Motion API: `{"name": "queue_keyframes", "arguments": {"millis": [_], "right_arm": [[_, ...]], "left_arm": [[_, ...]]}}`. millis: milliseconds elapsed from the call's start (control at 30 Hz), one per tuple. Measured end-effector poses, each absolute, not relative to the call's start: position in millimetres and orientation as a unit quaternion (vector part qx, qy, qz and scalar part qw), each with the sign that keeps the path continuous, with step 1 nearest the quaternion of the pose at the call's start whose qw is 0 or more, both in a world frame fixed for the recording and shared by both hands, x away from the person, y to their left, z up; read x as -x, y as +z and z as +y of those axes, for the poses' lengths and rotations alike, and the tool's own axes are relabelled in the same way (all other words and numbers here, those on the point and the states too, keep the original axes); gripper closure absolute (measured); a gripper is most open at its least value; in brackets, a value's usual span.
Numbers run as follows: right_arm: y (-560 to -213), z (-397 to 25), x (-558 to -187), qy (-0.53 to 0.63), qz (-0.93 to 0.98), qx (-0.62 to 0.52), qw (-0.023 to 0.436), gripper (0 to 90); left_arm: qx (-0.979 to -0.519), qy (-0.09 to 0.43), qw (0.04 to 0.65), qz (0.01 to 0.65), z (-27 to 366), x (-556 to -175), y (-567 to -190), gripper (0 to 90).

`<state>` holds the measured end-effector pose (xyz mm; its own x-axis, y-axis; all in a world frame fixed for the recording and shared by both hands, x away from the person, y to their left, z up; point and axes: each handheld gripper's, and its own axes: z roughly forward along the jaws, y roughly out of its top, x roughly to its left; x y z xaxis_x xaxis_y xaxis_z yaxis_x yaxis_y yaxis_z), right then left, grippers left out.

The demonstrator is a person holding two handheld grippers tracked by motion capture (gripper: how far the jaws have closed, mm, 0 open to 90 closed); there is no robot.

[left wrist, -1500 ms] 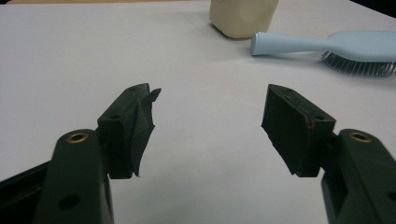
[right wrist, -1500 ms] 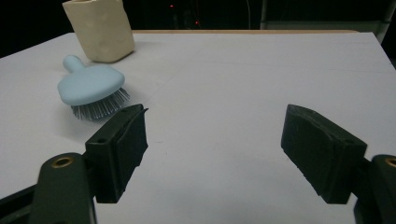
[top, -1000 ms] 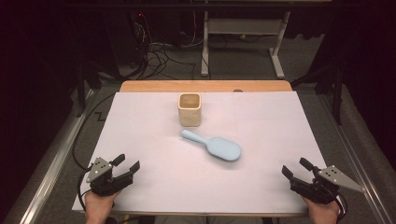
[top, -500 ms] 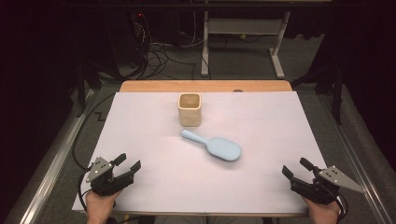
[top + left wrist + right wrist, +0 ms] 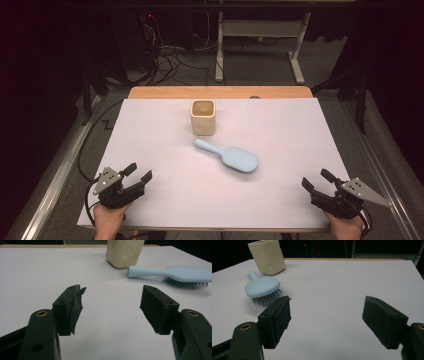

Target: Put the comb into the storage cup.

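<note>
A white sheet covers nearly all of the table (image 5: 165, 150), leaving a strip of bare wood along the far edge. Near the middle of the sheet lies a light blue hairbrush (image 5: 230, 156), bristles down, its handle pointing toward the far left and its broad head toward the near right. Just beyond the handle's tip, apart from it by a small gap, stands a cream-coloured cup (image 5: 203, 117), upright (its mouth is squarish with rounded corners). The left gripper (image 5: 138, 175) rests at the near left corner of the sheet, its fingers spread wide with nothing between them; it faces the brush and cup, both well apart from it. The right gripper (image 5: 316, 181) sits at the near right corner, its fingers likewise wide and empty, angled toward the brush's head, well apart from it.
</note>
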<state>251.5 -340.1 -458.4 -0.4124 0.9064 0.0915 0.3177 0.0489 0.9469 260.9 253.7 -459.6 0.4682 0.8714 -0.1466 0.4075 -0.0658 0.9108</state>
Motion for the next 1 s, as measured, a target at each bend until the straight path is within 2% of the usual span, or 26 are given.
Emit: {"name": "queue_keyframes", "arguments": {"millis": [1000], "right_arm": [[-458, -339, -251, 0.520, 0.665, -0.455, 0.284, 23.8]], "left_arm": [[-0.699, 0.216, 0.523, 0.436, 224, -275, -451, 35.7]]}}
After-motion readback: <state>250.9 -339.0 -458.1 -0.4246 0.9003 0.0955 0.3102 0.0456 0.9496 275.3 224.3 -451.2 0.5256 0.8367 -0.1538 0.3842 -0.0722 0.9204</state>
